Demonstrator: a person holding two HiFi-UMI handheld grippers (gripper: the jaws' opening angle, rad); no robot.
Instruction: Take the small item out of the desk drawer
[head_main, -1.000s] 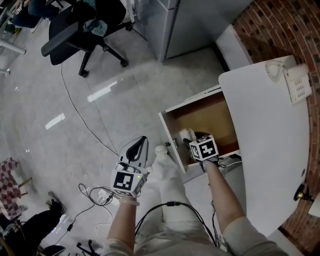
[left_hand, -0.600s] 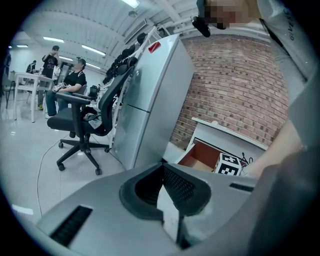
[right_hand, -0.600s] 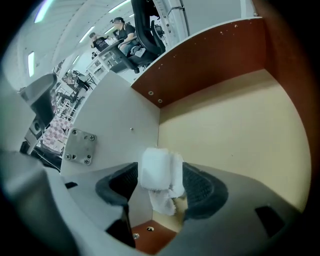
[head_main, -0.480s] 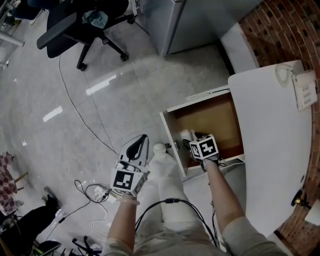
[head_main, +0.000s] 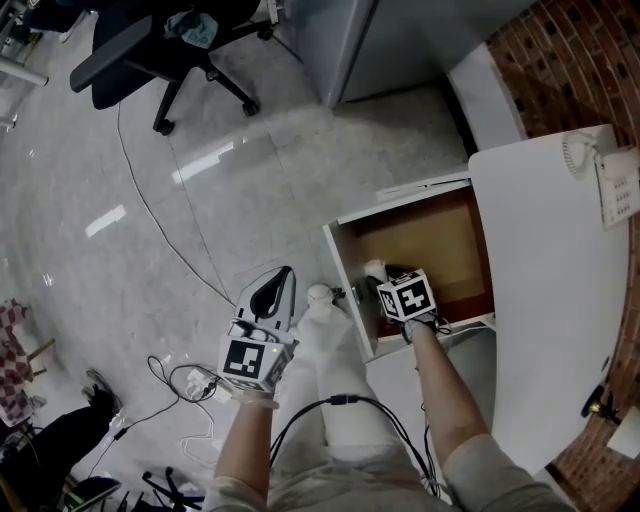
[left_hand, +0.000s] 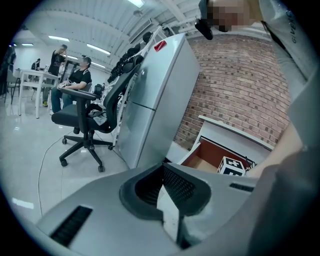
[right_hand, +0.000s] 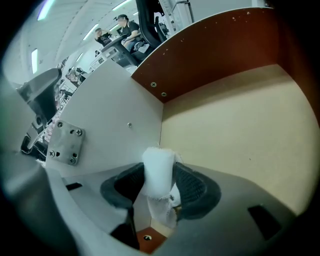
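The small white item stands in the near left corner of the open drawer, pinched between the pads of the right gripper, whose jaws have just been closing. The left gripper hangs over the glossy pale floor — jaws together, nothing in them. The white desk top meets a brick wall on the right, and a black office chair stands far left. The print on the desk phone is too small to read.

Glossy grey floor with bright reflections; black office chair beside tall grey cabinet; red brick wall at right.
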